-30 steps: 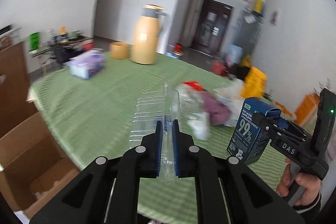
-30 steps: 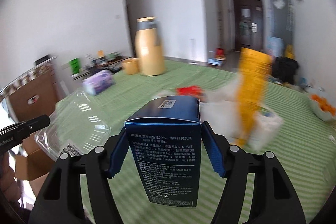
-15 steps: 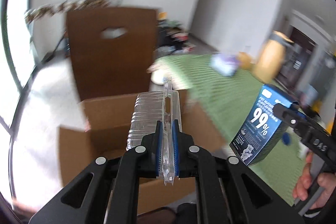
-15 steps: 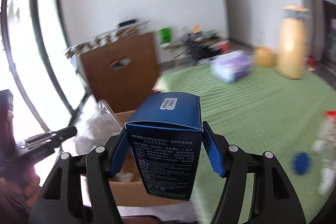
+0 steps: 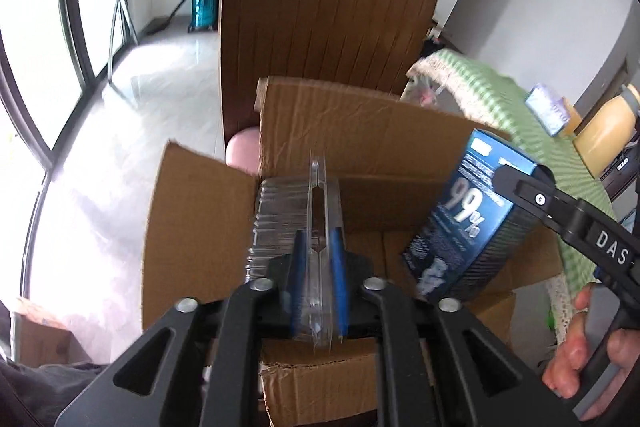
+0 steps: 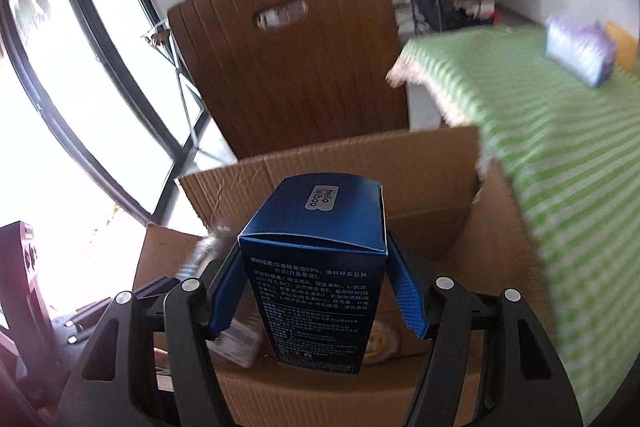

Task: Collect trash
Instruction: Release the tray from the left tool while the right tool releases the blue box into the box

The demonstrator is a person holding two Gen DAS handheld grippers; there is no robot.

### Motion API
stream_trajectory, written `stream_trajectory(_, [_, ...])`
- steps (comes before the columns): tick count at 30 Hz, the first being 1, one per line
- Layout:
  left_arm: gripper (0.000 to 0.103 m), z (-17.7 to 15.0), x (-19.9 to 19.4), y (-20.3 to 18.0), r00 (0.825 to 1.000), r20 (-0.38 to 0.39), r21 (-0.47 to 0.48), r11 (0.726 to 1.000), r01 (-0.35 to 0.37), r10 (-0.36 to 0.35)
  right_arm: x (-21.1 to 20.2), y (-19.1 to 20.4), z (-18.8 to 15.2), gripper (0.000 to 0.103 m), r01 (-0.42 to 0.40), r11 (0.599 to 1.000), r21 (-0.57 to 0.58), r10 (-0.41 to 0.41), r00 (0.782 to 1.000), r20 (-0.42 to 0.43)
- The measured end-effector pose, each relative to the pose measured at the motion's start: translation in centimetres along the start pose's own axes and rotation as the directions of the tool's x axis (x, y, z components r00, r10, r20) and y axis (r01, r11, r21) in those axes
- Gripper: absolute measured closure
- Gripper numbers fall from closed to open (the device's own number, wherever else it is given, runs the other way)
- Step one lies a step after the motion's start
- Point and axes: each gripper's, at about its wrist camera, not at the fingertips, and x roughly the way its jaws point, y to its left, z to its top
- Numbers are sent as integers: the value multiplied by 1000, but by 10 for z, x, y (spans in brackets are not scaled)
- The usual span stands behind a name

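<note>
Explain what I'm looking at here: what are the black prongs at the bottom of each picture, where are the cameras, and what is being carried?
There is no robot arm: a person holds a two-finger gripper in each hand, and each has a fisheye camera looking along its fingers. The left wrist view shows the left gripper with a clear plastic clamshell container between its blue pads; its jaws are opening, the container still between them. The same view shows the person's hand holding the right gripper. The right wrist view shows the right gripper clamped on a blue carton. Both hang over an open cardboard box, standing by a brown chair and a table with a green striped cloth.
</note>
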Motion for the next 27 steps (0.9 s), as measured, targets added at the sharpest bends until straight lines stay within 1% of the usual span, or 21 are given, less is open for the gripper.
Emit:
stream_trajectory(1, [67,1,2,2,1000,-1,-9,1000,-2,2,9,-1,-1,39,-11,1000,15,11,1000,-20])
stream_trajectory(2, [63,0,3,4,1000,-1,-16,1000,1,-1,16,-1,-1,39,-17,1000,19,18,999,-33])
stream_trajectory(4, [61,2,0,7,1000,9,-24,1000,10,-10,27,1,-3,37,-23,1000,14,24,998,-62])
stream_trajectory(6, [56,4,-4,11,1000,19,-26,1000,6,-6,40,1,-7,36,-41,999,14,43,991,-128])
stream_trajectory(8, [56,6,-8,13,999,35,-32,999,5,-4,47,5,-10,36,-43,999,8,44,985,-168])
stream_trajectory(9, [55,7,-9,13,999,38,-34,999,6,-4,47,6,-10,35,-41,999,5,41,985,-168])
stream_trajectory(10, [55,7,-10,13,999,40,-36,999,6,-5,47,6,-10,32,-45,999,7,46,984,-170])
stream_trajectory(15, [54,7,-8,5,999,32,-17,1000,4,-3,51,7,-13,31,-42,999,12,43,981,-188])
stream_trajectory(17, [52,5,-6,4,1000,23,-20,1000,1,-1,51,8,-15,31,-27,1000,3,27,978,-207])
stream_trajectory(18, [51,4,-6,5,1000,20,-24,1000,-1,1,46,3,-17,31,-23,1000,2,23,977,-211])
stream_trajectory(23, [50,-3,-8,0,1000,13,-10,1000,8,-8,36,1,-22,31,0,1000,-1,0,977,-214])
stream_trajectory(24, [49,-3,-9,-2,1000,11,-6,1000,11,-11,33,1,-21,31,3,1000,-3,-4,977,-213])
stream_trajectory(25, [44,-5,-10,-4,1000,5,-2,1000,12,-12,31,1,-20,31,7,1000,-5,-8,977,-212])
stream_trajectory(27, [42,-7,-9,-9,1000,-11,13,1000,8,-7,26,1,-20,29,25,1000,-14,-28,977,-214])
